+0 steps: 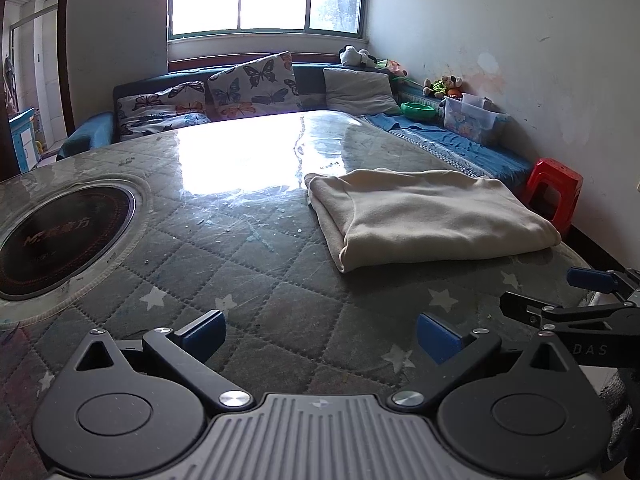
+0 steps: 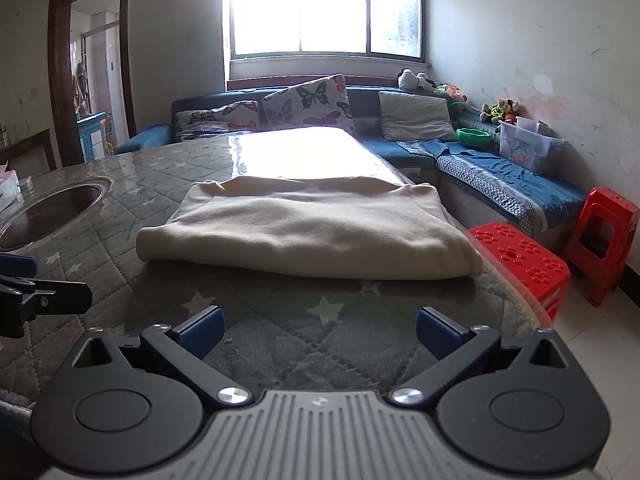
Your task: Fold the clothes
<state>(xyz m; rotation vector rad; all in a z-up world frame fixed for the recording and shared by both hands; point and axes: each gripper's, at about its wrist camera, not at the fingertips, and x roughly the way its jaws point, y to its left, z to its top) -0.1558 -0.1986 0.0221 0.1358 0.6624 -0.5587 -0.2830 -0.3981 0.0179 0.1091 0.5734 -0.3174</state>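
Cloth folded on tabletop, long axis crosswise; dead ahead of right hand-held gripper, nearer than left hand-held gripper. Both released, empty.

The letters "DAS" stand on the right gripper at four o'clock. The cooktop at nine o'clock bears "M" and blurred characters.

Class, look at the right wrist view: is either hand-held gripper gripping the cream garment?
No: the folded cream garment lies on the table, untouched by both open grippers.
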